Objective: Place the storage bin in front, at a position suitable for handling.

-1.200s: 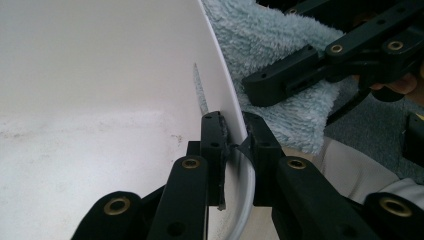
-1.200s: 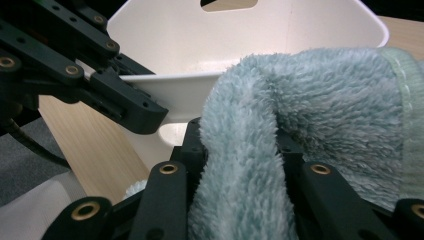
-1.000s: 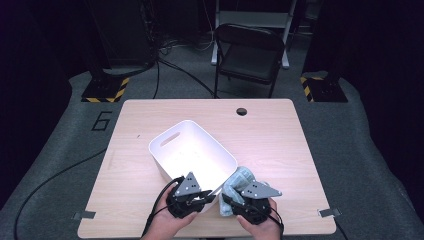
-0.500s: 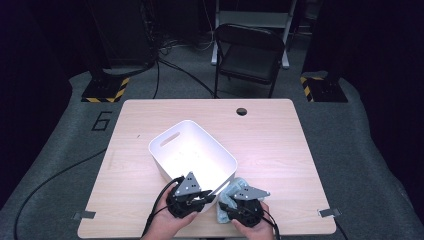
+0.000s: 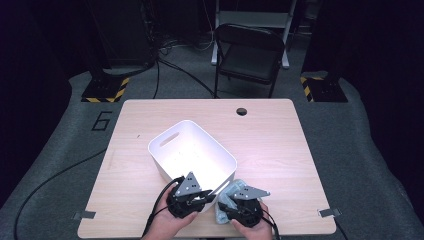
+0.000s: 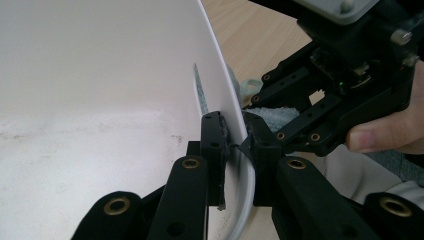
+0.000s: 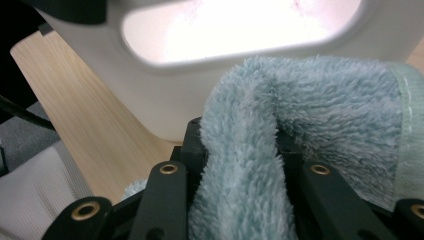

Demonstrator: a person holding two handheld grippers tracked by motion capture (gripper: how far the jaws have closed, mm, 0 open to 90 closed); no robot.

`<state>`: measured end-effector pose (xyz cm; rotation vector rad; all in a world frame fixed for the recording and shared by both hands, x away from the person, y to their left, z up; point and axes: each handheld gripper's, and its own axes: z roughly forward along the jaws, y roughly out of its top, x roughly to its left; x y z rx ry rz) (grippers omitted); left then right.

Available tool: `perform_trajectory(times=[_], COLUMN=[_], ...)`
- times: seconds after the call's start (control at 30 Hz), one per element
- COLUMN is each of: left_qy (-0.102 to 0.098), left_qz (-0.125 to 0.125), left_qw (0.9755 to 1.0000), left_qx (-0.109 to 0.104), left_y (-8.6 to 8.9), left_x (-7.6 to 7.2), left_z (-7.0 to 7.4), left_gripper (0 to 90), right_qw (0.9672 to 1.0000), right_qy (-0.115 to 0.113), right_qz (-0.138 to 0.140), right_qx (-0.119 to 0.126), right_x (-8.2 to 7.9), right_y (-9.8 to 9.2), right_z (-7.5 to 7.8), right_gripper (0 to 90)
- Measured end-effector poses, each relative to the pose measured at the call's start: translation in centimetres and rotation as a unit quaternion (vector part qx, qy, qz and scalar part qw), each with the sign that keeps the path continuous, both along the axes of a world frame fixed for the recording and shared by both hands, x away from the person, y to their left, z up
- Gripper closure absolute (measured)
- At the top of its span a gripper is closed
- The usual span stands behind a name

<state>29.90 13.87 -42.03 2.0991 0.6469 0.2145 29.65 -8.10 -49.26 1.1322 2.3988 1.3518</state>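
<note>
Right gripper view: fingers (image 7: 240, 150) pinch the soft, floppy cloth (image 7: 320, 110) at a bunched fold. Left fingers (image 6: 235, 145) clamp the stiff, light tub (image 6: 220, 90) wall.

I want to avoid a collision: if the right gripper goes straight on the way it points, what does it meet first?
Probably the white bin: its handle-slot wall stands just beyond the right gripper, past the held blue towel.

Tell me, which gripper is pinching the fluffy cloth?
The right gripper: its jaws squeeze the blue cloth. The left gripper clamps the white bin's wall instead.
</note>
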Motion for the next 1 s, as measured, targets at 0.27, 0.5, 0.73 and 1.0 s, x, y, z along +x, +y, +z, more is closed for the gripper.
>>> perform_trajectory(times=[0.27, 0.5, 0.73, 1.0], left_qy=[0.001, 0.019, 0.01, 0.01], left_qz=[0.001, -0.014, -0.02, -0.003], left_qw=[1.0, 0.9996, 0.9995, 0.9993], left_qx=[-0.001, -0.012, -0.024, -0.036], left_y=[-0.2, 0.0, 0.3, 1.9], left_x=[-0.1, 0.2, -0.1, 0.3], left_z=[0.0, 0.1, 1.3, 2.5], left_gripper=[80.5, 73.7, 66.0, 63.0], right_qw=[0.9985, 0.9973, 0.9975, 0.9978], right_qy=[-0.049, -0.07, -0.068, -0.063], right_qz=[-0.011, -0.014, -0.018, -0.018], right_qx=[0.022, 0.014, 0.014, 0.012], right_x=[-0.6, -0.8, -0.8, -0.7], right_y=[-0.8, -1.0, -1.2, -1.2], right_z=[2.9, 3.5, 3.4, 3.0], right_gripper=[67.7, 67.7, 67.6, 67.4])
